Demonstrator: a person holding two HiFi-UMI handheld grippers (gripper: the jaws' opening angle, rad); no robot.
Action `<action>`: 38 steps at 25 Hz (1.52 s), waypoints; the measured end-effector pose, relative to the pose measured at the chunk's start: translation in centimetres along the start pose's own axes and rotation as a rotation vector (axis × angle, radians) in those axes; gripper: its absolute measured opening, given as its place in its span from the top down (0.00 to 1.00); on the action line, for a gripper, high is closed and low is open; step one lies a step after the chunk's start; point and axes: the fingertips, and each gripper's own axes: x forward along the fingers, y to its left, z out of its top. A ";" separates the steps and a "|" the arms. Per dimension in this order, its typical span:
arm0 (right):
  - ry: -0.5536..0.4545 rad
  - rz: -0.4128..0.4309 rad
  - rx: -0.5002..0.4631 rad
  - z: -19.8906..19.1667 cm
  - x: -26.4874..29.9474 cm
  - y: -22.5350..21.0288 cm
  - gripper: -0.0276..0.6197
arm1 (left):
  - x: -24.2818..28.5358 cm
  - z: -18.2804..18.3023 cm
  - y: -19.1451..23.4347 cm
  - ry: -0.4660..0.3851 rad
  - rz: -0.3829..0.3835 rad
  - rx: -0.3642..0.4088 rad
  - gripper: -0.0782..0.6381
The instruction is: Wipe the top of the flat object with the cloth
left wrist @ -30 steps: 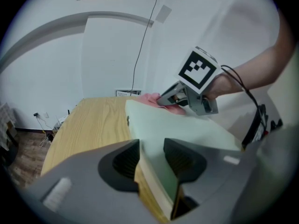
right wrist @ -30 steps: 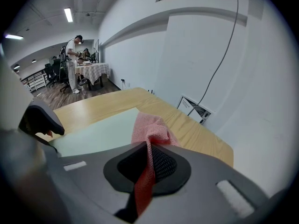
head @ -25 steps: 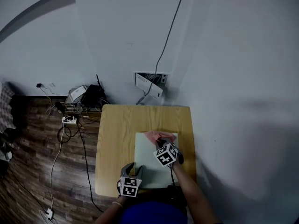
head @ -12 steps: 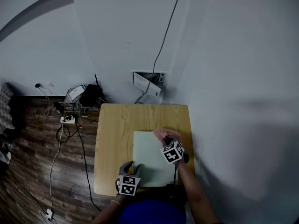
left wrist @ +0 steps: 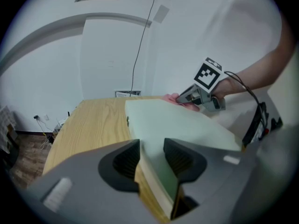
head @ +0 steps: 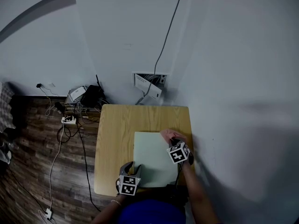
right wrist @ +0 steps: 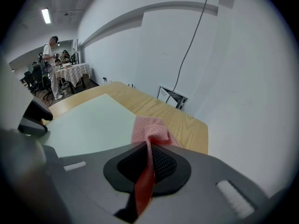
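Right gripper (right wrist: 148,161) clamped pink cloth (right wrist: 150,130) at flat object (head: 150,160) far right corner, near table (head: 114,134) right edge. Left gripper (left wrist: 150,158) pinched flat object's near left edge. Likely risk: cloth overrunning edge, or flat object shifting if left grip slipped.

Grey left gripper (left wrist: 152,154), right gripper (right wrist: 148,158), blue top (head: 145,213)

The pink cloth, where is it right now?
In the head view, the pink cloth lies at the pale green board's far right corner, pinched in the right gripper.
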 end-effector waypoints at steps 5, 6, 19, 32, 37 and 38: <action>0.008 -0.024 -0.013 -0.4 -0.4 -0.5 0.94 | -0.3 0.4 -0.1 -0.004 -0.001 -0.009 0.67; 0.007 -0.026 -0.005 -0.4 -0.4 -0.6 0.94 | -0.3 0.4 -0.1 -0.003 -0.001 -0.009 0.67; -0.014 -0.055 0.001 -0.5 -0.4 -0.6 0.94 | -0.2 0.1 -0.1 -0.003 0.003 -0.009 0.67; -0.161 -0.048 0.161 0.8 -2.3 -0.5 0.94 | -0.1 0.1 -0.1 0.000 -0.002 -0.010 0.69; -0.312 0.050 0.168 4.6 -5.9 2.3 0.94 | -0.2 0.0 0.0 -0.002 -0.010 -0.014 0.69; -0.335 0.075 0.157 5.3 -6.5 3.1 0.94 | -0.2 0.0 0.0 -0.004 -0.011 -0.014 0.69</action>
